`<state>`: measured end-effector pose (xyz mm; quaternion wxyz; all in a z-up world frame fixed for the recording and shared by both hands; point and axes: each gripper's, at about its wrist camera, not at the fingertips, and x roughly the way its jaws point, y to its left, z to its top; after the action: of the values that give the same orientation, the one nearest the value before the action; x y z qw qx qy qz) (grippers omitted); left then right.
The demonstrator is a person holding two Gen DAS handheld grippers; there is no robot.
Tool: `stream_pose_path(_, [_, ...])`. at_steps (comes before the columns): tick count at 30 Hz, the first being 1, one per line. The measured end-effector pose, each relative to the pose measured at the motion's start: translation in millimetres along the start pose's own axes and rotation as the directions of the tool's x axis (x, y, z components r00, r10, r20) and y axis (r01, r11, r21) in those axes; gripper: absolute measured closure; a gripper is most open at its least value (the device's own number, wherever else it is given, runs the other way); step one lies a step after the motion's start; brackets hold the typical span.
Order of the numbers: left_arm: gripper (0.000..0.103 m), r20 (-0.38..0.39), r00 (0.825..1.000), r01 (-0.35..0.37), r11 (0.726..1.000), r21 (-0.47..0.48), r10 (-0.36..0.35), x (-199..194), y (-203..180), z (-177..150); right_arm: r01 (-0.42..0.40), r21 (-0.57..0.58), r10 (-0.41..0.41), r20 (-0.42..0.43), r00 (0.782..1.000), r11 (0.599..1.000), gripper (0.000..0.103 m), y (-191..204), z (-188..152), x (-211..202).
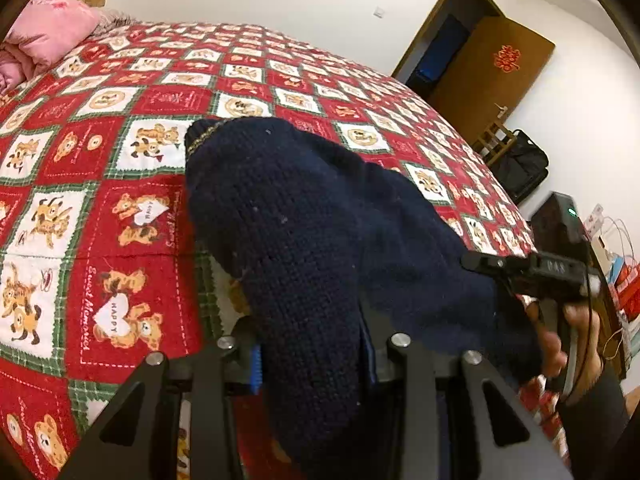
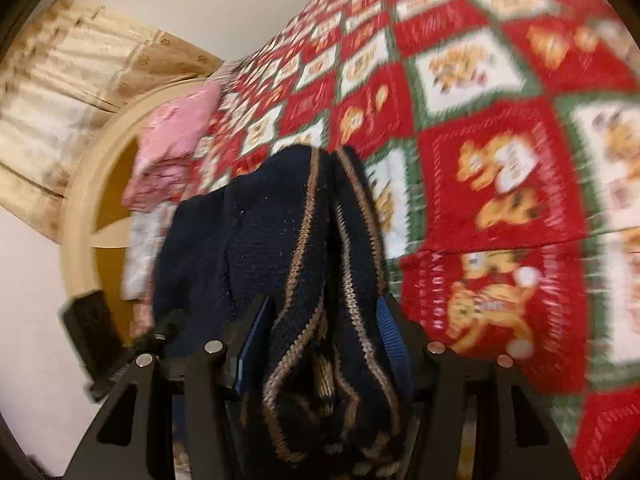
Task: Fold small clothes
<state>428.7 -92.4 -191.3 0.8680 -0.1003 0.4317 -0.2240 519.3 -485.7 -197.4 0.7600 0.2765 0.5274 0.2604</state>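
A bed (image 1: 120, 208) fills most of both views, covered by a red, white and green quilt (image 2: 500, 184) printed with teddy bears in squares. On it, rising toward both cameras, is a navy knitted sweater (image 1: 288, 224), the one garment in view; its plain knit bulges up in the left wrist view, and in the right wrist view its edge shows tan stripes (image 2: 304, 216) running along two bunched folds. A brown door (image 1: 488, 80) with a red paper cutting stands open in the white wall beyond the bed, and a dark bag (image 1: 520, 164) sits on the floor near it. At the head of the bed lies a pink pillow (image 1: 52, 36), with a beige curtain (image 2: 60, 92) and a round wooden headboard (image 2: 80, 216) behind it in the right wrist view, which is motion-blurred. The left gripper (image 1: 316, 364) has thick knit packed between its fingers, the blue pad at one side pressed against the cloth, so it grips the sweater. The right gripper (image 2: 320, 344) stands about half wide with the striped folds filling the gap between its blue pads; whether the pads press on the cloth I cannot tell. A hand (image 1: 560, 336) holds the right gripper's handle at the edge of the left wrist view.
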Motion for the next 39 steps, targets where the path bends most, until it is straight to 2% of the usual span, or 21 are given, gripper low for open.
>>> stream_pose_path(2, [0.064,0.008,1.000,-0.010,1.000,0.017,0.010,1,-2,-4,-0.080,0.028,0.080,-0.013,0.997,0.996,0.047,-9,3,8])
stream_pose_path(5, [0.064,0.014,1.000,0.001,1.000,0.007,-0.001,6,1,-6,-0.113,0.012,0.113,-0.024,0.993,0.994,0.047,-9,8,20])
stream_pose_path(8, [0.063,0.023,1.000,0.014,1.000,-0.005,-0.014,8,4,-5,-0.104,-0.019,0.104,-0.040,0.994,0.994,0.048,-2,9,24])
stream_pose_path(9, [0.063,0.028,1.000,0.014,1.000,-0.002,-0.013,8,3,-5,-0.104,-0.025,0.103,-0.042,0.994,0.994,0.058,-1,7,23])
stream_pose_path(11, [0.063,0.037,0.999,0.010,1.000,-0.001,-0.009,8,2,-6,-0.092,-0.016,0.092,-0.039,0.995,0.996,0.065,4,3,24])
stream_pose_path(14, [0.064,0.039,0.999,0.006,1.000,-0.024,-0.005,5,2,-6,-0.042,-0.055,0.044,0.034,0.998,0.998,0.071,22,-4,14])
stream_pose_path(16, [0.065,0.041,0.999,0.018,0.998,-0.061,-0.016,-2,3,-4,-0.079,-0.056,0.083,0.078,0.994,0.995,0.075,33,-7,4])
stream_pose_path(17, [0.066,0.047,0.999,0.031,0.996,-0.078,-0.027,-9,4,-3,-0.084,-0.065,0.090,0.090,0.992,0.994,0.083,41,-8,-1])
stream_pose_path(18, [0.066,0.054,0.998,0.036,0.996,-0.079,-0.031,-15,2,-4,-0.087,-0.073,0.094,0.102,0.990,0.994,0.086,48,-10,-5])
stream_pose_path(24, [0.066,0.107,0.994,0.036,0.999,-0.035,-0.032,-65,-14,-12,-0.028,-0.141,0.044,0.105,0.994,0.990,0.087,89,-24,-7])
stream_pose_path(27, [0.066,0.113,0.994,-0.012,1.000,0.004,0.012,-77,-14,-21,-0.002,-0.152,0.015,0.087,0.996,0.988,0.080,90,-24,5])
stream_pose_path(28, [0.066,0.102,0.995,-0.011,1.000,-0.004,0.011,-75,-8,-23,0.021,-0.153,-0.008,0.083,0.997,0.988,0.073,87,-24,8])
stream_pose_path(29, [0.066,0.082,0.997,-0.010,1.000,-0.014,0.011,-71,-1,-24,0.029,-0.140,-0.020,0.069,0.997,0.990,0.047,84,-22,13])
stream_pose_path(30, [0.066,0.062,0.998,-0.016,0.999,-0.035,0.018,-65,7,-26,0.023,-0.119,-0.018,0.044,0.999,0.993,0.033,80,-19,18])
stream_pose_path(32, [0.066,0.031,0.999,-0.006,0.995,-0.095,0.009,-55,28,-33,0.041,-0.125,-0.037,0.033,0.999,0.991,0.033,77,-15,21])
stream_pose_path(35, [0.066,0.034,0.998,0.066,0.982,-0.176,-0.061,-50,50,-42,-0.004,-0.129,0.000,-0.036,0.999,0.992,0.033,70,-5,28])
stream_pose_path(37, [0.066,0.047,0.996,0.084,0.981,-0.176,-0.077,-49,53,-45,-0.024,-0.136,0.011,-0.099,0.995,0.990,0.033,65,1,38])
stream_pose_path(39, [0.065,0.056,0.995,0.086,0.984,-0.155,-0.078,-49,50,-47,-0.073,-0.118,0.050,-0.187,0.981,0.990,0.033,55,2,55])
